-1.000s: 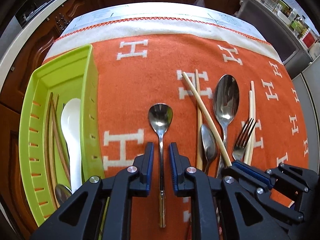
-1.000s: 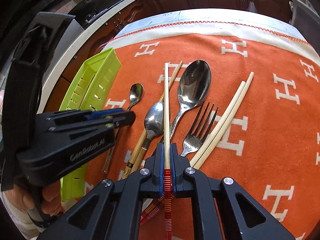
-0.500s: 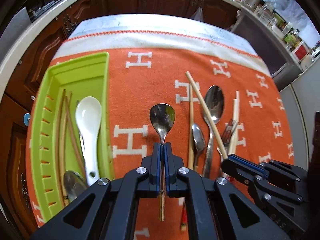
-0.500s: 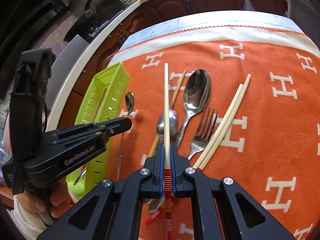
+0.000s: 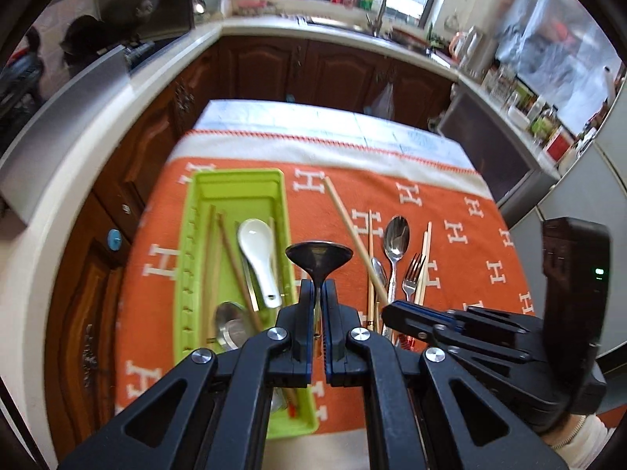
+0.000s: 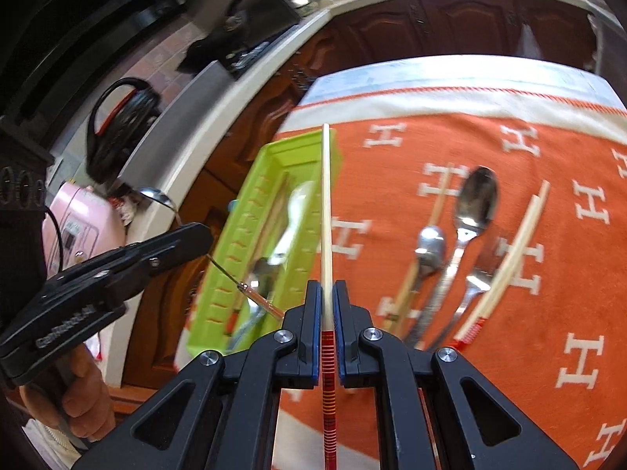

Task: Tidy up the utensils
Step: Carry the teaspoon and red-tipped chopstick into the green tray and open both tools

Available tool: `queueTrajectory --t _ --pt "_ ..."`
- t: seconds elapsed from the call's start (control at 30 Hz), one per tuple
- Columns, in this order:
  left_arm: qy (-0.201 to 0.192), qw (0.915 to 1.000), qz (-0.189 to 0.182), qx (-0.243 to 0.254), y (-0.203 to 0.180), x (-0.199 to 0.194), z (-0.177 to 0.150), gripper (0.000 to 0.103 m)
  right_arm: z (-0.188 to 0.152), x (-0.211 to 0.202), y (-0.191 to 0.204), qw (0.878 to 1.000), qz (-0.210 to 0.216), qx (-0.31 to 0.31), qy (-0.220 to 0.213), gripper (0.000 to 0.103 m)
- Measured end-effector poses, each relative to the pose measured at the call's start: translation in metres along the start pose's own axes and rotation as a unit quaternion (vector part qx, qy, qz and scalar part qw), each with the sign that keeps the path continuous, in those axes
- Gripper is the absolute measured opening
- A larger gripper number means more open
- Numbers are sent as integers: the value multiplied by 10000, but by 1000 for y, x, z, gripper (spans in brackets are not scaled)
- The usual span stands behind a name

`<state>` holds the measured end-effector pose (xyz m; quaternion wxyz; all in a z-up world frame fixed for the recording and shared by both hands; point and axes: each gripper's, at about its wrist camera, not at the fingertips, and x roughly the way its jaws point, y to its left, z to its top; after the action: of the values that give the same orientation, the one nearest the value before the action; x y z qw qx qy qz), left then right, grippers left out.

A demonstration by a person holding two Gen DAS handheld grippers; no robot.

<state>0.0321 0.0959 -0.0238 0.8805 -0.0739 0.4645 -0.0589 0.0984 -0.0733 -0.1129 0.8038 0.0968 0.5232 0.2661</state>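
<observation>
My left gripper point(image 5: 318, 288) is shut on a small steel spoon point(image 5: 319, 255) and holds it lifted above the cloth, just right of the green tray point(image 5: 235, 180). The tray holds a white ceramic spoon point(image 5: 258, 254), brown chopsticks point(image 5: 231, 258) and a steel spoon point(image 5: 229, 327). My right gripper point(image 6: 327, 293) is shut on a pale chopstick point(image 6: 326, 211) with a red striped end, raised over the tray's right wall point(image 6: 309, 235). The left gripper point(image 6: 203, 235) with its spoon point(image 6: 156, 197) shows at left in the right wrist view.
On the orange cloth point(image 6: 568, 313) lie a large spoon point(image 6: 474, 199), a small spoon point(image 6: 429, 246), a fork point(image 6: 472, 286), a pair of pale chopsticks point(image 6: 517, 243) and one wooden chopstick point(image 6: 437, 203). Wooden cabinets point(image 5: 313, 66) and a counter stand beyond the table.
My left gripper closed on the small spoon and lifted it off the cloth. My right gripper raised the chopstick and carried it left, over the green tray. Both views tilted upward.
</observation>
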Motion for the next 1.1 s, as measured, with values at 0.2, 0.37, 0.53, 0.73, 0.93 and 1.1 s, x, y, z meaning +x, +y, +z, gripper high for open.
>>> queueTrajectory --t 0.2,0.37,0.53,0.73,0.93,1.1 --pt "-83 9996 232 -137 31 -27 -9 2 -2 8 51 9996 131 -226 118 6" --pt "256 9981 445 -338 60 -7 -21 2 3 37 67 9990 182 -93 394 6" --pt "548 9963 455 -474 78 28 -27 2 18 66 68 9978 268 208 570 6" --pt "549 9957 502 -544 83 52 -20 10 38 89 68 9967 265 506 573 7" --pt "492 9953 554 -630 91 59 -16 16 48 107 64 9968 87 513 604 7" --pt "498 9944 602 -711 98 62 -14 19 46 116 60 9965 20 448 709 7"
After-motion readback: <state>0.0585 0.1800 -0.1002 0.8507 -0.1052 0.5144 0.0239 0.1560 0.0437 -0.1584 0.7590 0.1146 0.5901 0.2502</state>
